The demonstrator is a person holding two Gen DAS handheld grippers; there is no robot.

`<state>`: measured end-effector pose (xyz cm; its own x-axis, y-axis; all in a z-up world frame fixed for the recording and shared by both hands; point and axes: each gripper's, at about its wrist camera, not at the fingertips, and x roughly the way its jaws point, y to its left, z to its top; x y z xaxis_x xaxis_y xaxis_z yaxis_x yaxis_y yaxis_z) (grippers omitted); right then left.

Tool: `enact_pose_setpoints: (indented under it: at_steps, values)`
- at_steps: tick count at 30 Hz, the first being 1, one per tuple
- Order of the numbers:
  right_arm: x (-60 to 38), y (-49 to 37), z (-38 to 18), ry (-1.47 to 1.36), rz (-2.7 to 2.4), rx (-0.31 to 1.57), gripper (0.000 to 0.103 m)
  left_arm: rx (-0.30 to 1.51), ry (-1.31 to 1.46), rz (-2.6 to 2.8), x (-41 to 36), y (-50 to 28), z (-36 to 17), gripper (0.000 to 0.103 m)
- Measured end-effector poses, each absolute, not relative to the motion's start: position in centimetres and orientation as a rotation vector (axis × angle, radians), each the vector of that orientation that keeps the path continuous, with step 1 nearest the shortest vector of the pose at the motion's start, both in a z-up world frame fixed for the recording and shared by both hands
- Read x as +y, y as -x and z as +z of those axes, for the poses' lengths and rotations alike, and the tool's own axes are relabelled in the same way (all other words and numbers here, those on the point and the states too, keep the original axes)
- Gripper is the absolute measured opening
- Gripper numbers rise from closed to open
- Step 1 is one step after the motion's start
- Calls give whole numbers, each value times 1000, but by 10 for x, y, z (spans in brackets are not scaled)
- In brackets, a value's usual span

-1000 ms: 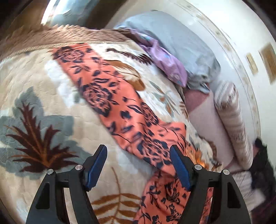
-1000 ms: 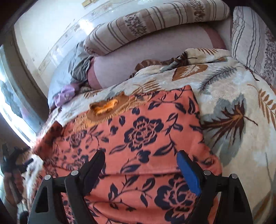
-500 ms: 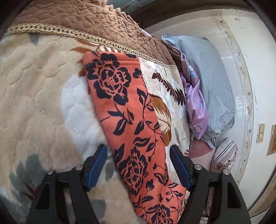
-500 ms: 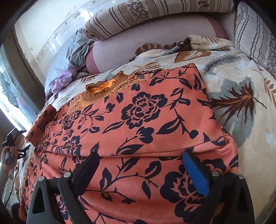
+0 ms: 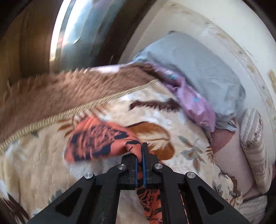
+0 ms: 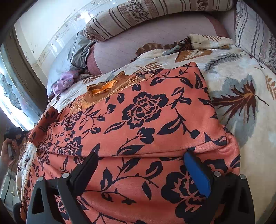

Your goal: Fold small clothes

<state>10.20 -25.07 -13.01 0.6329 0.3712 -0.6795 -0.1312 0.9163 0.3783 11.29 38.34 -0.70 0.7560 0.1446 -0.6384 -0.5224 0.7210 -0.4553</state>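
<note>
An orange garment with dark blue flowers [image 6: 146, 110] lies spread on a leaf-print blanket [image 6: 241, 77], its lace collar [image 6: 105, 87] toward the far side. A fold edge crosses it just ahead of my right gripper [image 6: 140, 155], which hovers open low over the cloth with nothing pinched. In the left wrist view one end of the garment [image 5: 96, 137] is bunched and raised off the blanket [image 5: 43, 172]. My left gripper [image 5: 139, 149] is shut on that cloth, which also trails down beneath the jaws.
A grey pillow [image 5: 198, 65] and a purple cloth [image 5: 195, 103] lie at the bed's far side. Striped bolsters [image 6: 155, 13] rest on a pink sheet [image 6: 138, 46] by the wall. A window [image 5: 69, 34] is behind. A hand [image 6: 8, 149] shows at far left.
The left gripper went from open over the garment's narrow end to shut on it, then rose, bunching the cloth. The right gripper's jaws spread a little and stayed over the fold.
</note>
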Motion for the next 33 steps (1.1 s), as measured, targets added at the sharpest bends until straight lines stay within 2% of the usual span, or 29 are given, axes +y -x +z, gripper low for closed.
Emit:
enact_pose_setpoints:
  at_steps: [5, 8, 11, 15, 17, 18, 19, 22, 26, 28, 30, 33]
  values:
    - [-254, -101, -130, -334, 306, 828, 101, 400, 392, 173, 275, -115, 128, 4]
    - [-257, -100, -130, -356, 317, 820, 101, 361, 287, -10, 192, -117, 165, 4]
    - [-260, -99, -130, -378, 328, 812, 101, 407, 202, -172, 106, -126, 160, 5]
    - [-263, -98, -129, -404, 343, 803, 101, 594, 133, -356, 6, -144, 99, 6]
    - [-265, -98, -129, -416, 349, 800, 101, 741, 78, -396, -30, -153, 47, 23]
    - [-266, -98, -129, -422, 353, 797, 101, 848, 56, -403, -42, -154, 16, 48]
    - [-267, -98, -129, -428, 355, 796, 101, 953, 45, -398, -47, -155, -14, 55]
    - [-269, -98, -129, -437, 360, 793, 101, 1134, 39, -322, -27, -144, -72, 55]
    - [-268, -98, -129, -434, 359, 796, 101, 978, 167, -168, 49, -110, -58, 57]
    - [-267, -99, -129, -426, 354, 801, 101, 887, 232, -79, 89, -100, -49, 68]
    - [-265, -100, -127, -413, 345, 819, 101, 814, 275, 40, 126, -96, -49, 74]
    - [-261, -103, -113, -370, 255, 885, 99, 878, 389, 126, 167, -103, -78, 75]
